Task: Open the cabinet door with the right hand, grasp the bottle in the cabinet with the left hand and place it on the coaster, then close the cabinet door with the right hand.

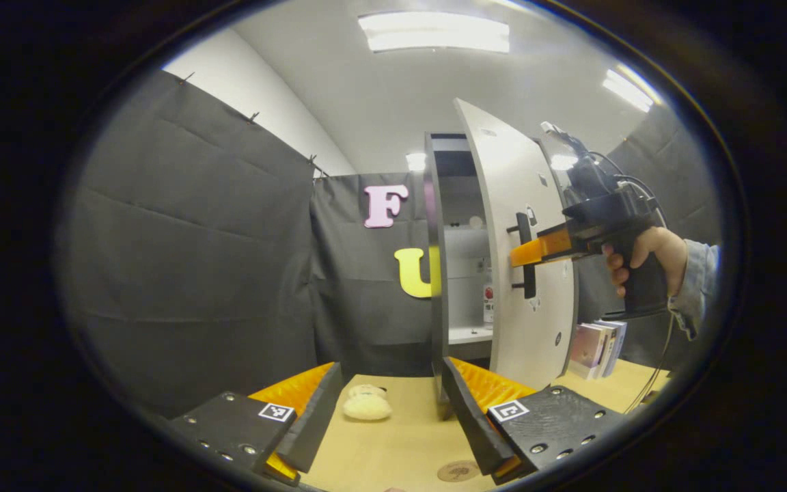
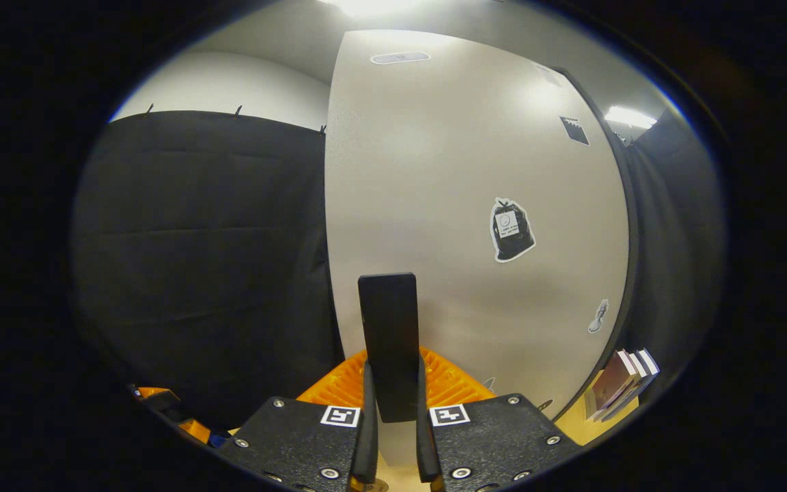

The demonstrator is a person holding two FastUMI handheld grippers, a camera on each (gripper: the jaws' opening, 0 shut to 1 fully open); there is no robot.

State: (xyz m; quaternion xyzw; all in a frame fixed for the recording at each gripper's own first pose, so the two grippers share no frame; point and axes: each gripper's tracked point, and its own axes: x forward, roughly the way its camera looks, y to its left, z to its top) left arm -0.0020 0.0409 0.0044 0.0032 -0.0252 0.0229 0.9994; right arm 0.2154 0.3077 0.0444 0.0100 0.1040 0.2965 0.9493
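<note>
1. My right tongs [image 2: 391, 437] are clamped on the black bar handle [image 2: 388, 342] of the pale grey cabinet door [image 2: 462, 205]; both fingers press its sides, the handle rising upright between them.
2. In the left gripper view the same right tongs [image 1: 518, 256] meet the handle [image 1: 525, 254] from the side, with my hand [image 1: 639, 263] behind on the grip. The door stands swung partly out from the dark-framed cabinet [image 1: 434, 273].
3. My left tongs [image 1: 390, 424] are spread apart and hold nothing, hovering low over the light wooden tabletop [image 1: 393, 451], facing the opening.
4. The small white bottle with a red mark [image 1: 488, 301] stands upright on a shelf inside the cabinet, ahead of my left tongs and above them, partly hidden by the door's edge.
5. The round brown coaster [image 1: 458, 470] lies on the tabletop just below my left tongs, toward their right finger. A cream plush lump [image 1: 366, 404] lies ahead between the fingers; a stack of books [image 1: 598, 348] stands beyond the door.
6. Step in hand, as I judge it: opening the door. The gap looks narrow for reaching through.
7. Next move calls for swinging the door wider, then sending my left tongs up and forward to straddle the bottle.
</note>
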